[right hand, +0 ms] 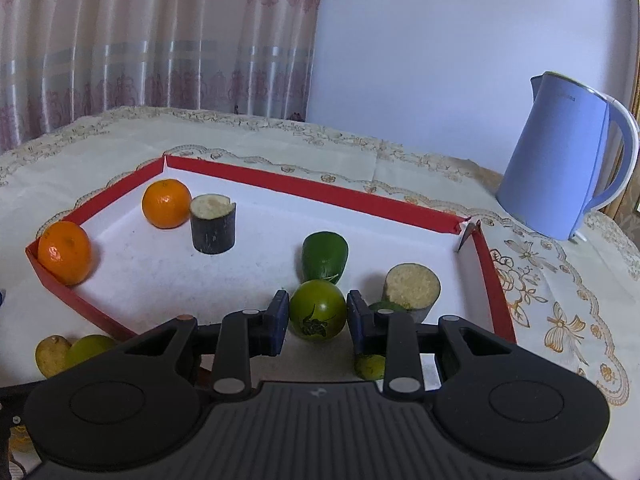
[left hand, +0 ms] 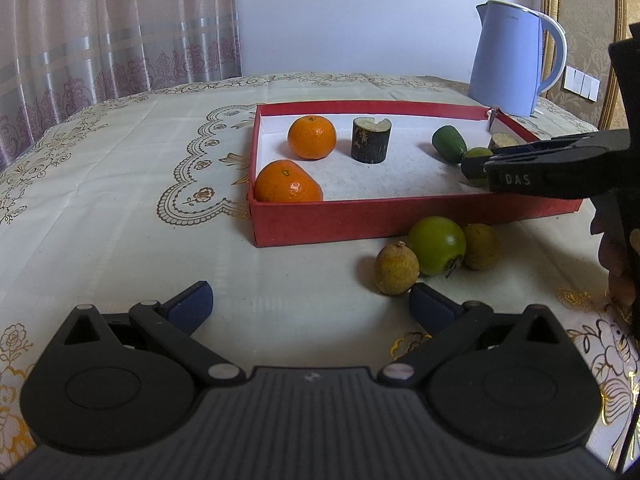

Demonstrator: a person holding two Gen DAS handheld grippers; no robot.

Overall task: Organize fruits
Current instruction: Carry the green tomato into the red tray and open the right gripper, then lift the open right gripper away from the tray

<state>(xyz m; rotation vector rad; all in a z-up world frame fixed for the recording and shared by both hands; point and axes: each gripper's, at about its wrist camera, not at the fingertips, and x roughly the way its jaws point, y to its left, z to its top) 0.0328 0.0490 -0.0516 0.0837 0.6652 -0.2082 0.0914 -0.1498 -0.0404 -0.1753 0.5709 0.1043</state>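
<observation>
A red box [left hand: 320,220] [right hand: 280,188] with a white floor holds two oranges [left hand: 312,137] [right hand: 166,203], two dark sugarcane stubs [left hand: 370,141] [right hand: 213,224] and a long green fruit [left hand: 449,144] [right hand: 324,256]. My right gripper [right hand: 318,316] [left hand: 474,168] is over the box's right part, its pads on both sides of a round green fruit [right hand: 318,314] with a small gap each side. My left gripper [left hand: 310,306] is open and empty above the cloth in front of the box. Outside the box lie a green fruit [left hand: 437,245] and two brownish fruits [left hand: 396,268].
A blue kettle [left hand: 510,60] [right hand: 560,160] stands behind the box at the right. The table carries a cream embroidered cloth [left hand: 120,200]. A curtain [left hand: 100,40] hangs at the back left. Another small green fruit [right hand: 370,366] lies under my right gripper.
</observation>
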